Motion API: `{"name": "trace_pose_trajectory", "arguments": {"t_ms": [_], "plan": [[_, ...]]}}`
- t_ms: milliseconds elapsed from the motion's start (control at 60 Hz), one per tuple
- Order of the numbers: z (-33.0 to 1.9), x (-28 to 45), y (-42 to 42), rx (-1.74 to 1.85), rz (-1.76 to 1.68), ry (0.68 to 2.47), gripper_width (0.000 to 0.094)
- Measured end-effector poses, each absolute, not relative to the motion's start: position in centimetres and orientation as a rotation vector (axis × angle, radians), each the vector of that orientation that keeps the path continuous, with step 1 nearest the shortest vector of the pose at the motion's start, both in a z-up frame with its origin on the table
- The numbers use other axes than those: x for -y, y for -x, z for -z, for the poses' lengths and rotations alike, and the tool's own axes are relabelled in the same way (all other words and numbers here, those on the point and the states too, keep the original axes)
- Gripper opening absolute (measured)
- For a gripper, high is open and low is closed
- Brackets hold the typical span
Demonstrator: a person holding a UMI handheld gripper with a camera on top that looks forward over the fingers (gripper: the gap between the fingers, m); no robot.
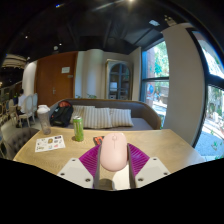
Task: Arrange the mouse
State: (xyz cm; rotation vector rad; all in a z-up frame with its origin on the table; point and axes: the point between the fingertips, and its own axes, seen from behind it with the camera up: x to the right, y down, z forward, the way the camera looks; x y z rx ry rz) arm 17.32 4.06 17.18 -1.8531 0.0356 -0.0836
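A pale pink mouse sits between my gripper's two fingers, lifted above the wooden table. Both magenta pads press against its sides, so the fingers are shut on it. The mouse's rounded front end points away from me, over the table's middle. Its rear end is hidden down between the fingers.
On the table's left side stand a green bottle, a clear cup with a lid and a printed card. Beyond the table is a sofa with cushions. Windows line the right wall.
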Motion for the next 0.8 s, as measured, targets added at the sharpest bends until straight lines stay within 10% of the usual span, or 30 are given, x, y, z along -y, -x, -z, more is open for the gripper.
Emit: {"name": "trace_pose_trajectory", "arguments": {"t_ms": [533, 650, 733, 800], "plan": [[1.0, -1.9, -30.3, -0.155, 0.086, 2.184, 0.043], [1.2, -1.8, -30.4, -0.202, 0.049, 2.202, 0.0545], [0.1, -0.9, -29.8, -0.191, 0.034, 2.183, 0.0863], [-1.7, 0.3, -28.7, -0.141, 0.014, 2.133, 0.0843]]}}
